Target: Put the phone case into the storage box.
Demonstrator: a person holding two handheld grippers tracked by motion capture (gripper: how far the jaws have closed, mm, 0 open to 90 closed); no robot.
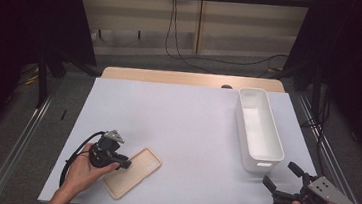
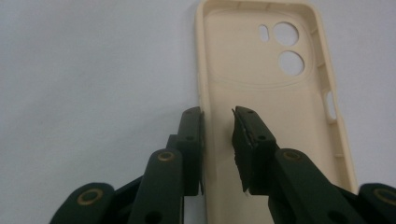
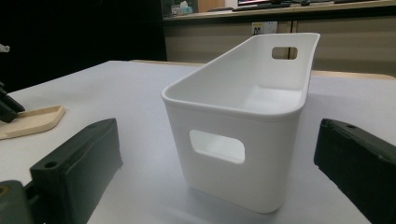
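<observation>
A: What do I have on the table [image 1: 187, 117]?

B: White bin [image 1: 258, 129] at far right, upright. Beige phone case [image 1: 132, 171] near left, open side up, camera holes away from me

A: Left gripper [image 2: 218, 114]?

B: Narrow gap, straddling the case's long side wall: one jaw outside on the mat, one inside the shell. Not clamped that I can see

A: Right gripper [image 1: 279, 174]?

B: Wide open, just short of the bin's near end, touching nothing

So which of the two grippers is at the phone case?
The left gripper: its fingers straddle the long side wall of the beige phone case. The right gripper faces the white bin, open.
</observation>
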